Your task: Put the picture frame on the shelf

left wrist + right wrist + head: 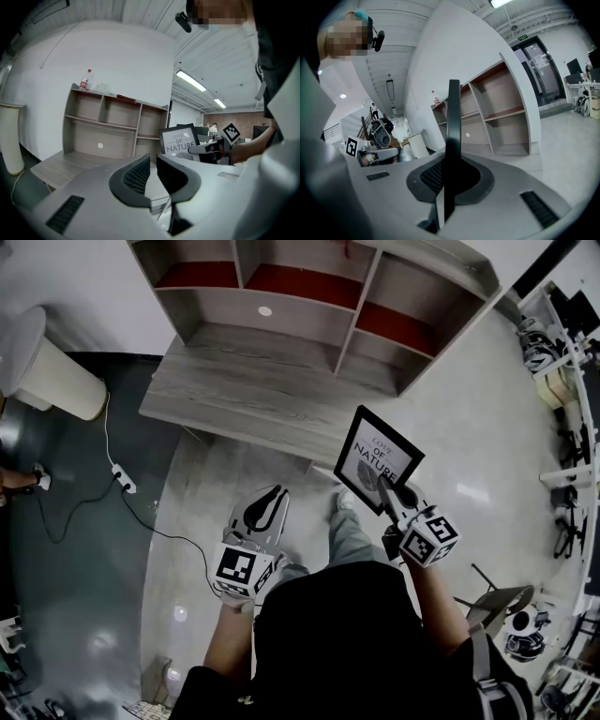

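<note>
The picture frame (378, 460) is black with a white print. My right gripper (389, 495) is shut on its lower edge and holds it in the air, in front of the wooden shelf unit (281, 324). In the right gripper view the frame (453, 140) stands edge-on between the jaws, with the shelf (497, 117) beyond it. My left gripper (260, 512) hangs lower to the left, shut on nothing. The left gripper view shows its jaws (153, 161) nearly touching, the frame (180, 143) to the right and the shelf (108, 126) ahead.
The shelf has a low desk-like ledge (234, 395) at its front. A bottle (85, 79) stands on the shelf's top. A white cylinder (56, 367) and a power strip with cable (124, 479) lie to the left. A chair (497, 601) and cluttered desks (562, 381) stand at right.
</note>
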Demonstrator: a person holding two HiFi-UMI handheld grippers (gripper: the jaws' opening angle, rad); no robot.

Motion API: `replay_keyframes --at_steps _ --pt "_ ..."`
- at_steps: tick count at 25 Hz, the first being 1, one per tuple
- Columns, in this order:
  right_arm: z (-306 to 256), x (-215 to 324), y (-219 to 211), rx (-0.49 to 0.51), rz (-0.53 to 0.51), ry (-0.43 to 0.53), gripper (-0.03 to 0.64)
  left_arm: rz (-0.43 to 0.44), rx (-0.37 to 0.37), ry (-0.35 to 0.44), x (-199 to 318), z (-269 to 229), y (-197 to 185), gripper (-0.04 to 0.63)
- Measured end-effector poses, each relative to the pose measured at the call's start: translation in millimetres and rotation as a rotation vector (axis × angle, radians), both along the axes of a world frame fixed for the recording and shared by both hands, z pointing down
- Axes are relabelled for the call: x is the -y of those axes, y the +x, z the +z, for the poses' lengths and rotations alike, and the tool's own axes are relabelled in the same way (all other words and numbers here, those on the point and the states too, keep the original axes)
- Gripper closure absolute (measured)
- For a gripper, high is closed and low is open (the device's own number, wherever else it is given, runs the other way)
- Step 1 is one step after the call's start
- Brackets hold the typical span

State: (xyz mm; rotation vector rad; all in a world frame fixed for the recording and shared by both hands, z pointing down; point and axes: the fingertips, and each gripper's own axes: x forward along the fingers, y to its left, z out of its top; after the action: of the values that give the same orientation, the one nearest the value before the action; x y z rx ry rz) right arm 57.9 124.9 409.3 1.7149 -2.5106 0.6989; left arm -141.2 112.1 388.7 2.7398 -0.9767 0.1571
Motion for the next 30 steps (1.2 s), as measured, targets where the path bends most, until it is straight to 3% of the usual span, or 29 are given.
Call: replay_keyframes --at_steps 8,14,19,30 --pt "43 105 95 -0.011 -0.101 -0.056 0.609 -0.124 0.044 -0.058 65 6 85 0.545" --pt "78 167 140 -0.012 -0.172 -0.079 0.609 -0.228 0.064 -0.079 97 5 130 0.545" --pt "103 208 159 -0.005 -0.199 -0.082 0.609 -0.283 0.067 -0.098 112 10 148 0.545" --pt "156 266 164 -0.04 -0.179 -0.096 0.609 -0.252 0.09 -0.135 122 29 160 0.545"
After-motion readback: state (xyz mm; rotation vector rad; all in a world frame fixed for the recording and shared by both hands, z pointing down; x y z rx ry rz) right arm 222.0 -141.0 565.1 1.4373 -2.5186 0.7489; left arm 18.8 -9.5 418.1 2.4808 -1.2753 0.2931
